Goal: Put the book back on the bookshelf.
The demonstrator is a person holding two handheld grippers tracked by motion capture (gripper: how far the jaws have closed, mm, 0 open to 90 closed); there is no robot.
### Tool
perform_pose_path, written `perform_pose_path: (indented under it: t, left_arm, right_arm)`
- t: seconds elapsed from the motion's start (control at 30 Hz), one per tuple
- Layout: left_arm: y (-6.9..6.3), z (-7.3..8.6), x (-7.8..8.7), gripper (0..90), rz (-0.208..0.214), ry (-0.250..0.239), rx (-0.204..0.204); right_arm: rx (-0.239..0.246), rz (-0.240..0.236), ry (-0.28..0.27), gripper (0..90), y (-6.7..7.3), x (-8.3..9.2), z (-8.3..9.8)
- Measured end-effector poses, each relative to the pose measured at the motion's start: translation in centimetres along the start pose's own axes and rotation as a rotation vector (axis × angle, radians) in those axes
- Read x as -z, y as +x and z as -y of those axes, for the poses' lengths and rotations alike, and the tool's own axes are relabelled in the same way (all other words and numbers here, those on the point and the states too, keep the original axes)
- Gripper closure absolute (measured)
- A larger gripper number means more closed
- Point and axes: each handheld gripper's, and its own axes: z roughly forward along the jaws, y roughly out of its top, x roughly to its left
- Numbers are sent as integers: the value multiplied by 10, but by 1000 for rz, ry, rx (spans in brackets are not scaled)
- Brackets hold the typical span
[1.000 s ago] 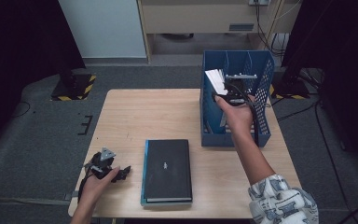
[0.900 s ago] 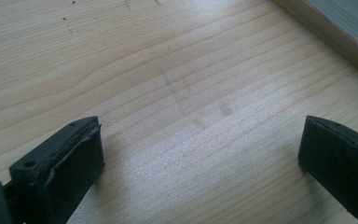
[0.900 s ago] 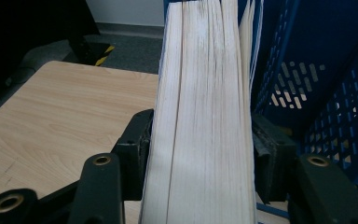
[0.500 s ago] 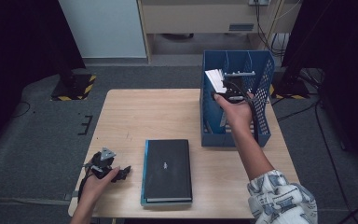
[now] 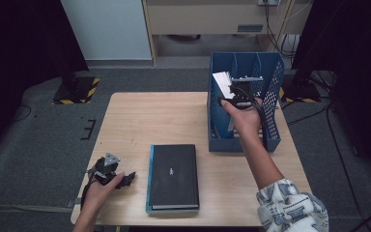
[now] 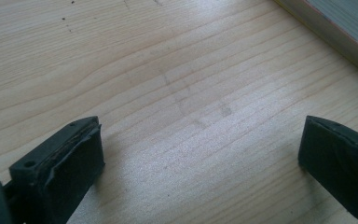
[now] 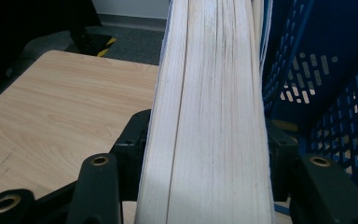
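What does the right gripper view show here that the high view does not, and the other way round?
Right gripper view: the book's page edges close up, standing between the right gripper's jaws.

High view: the black book lying flat on the table, the left gripper at the near left corner, the person's patterned sleeve, and the blue file rack's whole outline.

Both: the wooden table, the blue perforated rack wall, and the book held at the rack.

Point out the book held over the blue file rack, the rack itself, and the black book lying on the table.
held book (image 7: pixel 209 121), right gripper view, page edges
blue file rack (image 5: pixel 270 104), high view, right wall
black book (image 5: pixel 174 175), high view, cover
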Motion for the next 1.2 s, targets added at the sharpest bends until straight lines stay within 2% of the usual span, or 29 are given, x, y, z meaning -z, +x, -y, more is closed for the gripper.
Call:
perform_pose_path:
  t: [0.27,0.37,0.47,0.93,1.03,1.2]
  left_arm:
    - [0,0,0,0,1,2,-3]
    - [0,-1,0,0,3,0,-4]
    - [0,-1,-1,0,3,1,-4]
    - [0,-1,-1,0,6,-2,-2]
    - [0,-1,-1,0,6,-3,0]
    - [0,-1,-1,0,5,-4,-4]
  right_arm:
    - [2,25,1,478,3,-4,3]
    - [1,55,-2,567,5,-3,3]
    - [-1,71,-8,592,4,-3,4]
    - [-53,94,-40,607,-1,-2,4]
    - [-69,110,-62,607,-3,-3,1]
    - [-69,123,-67,607,-5,-6,-10]
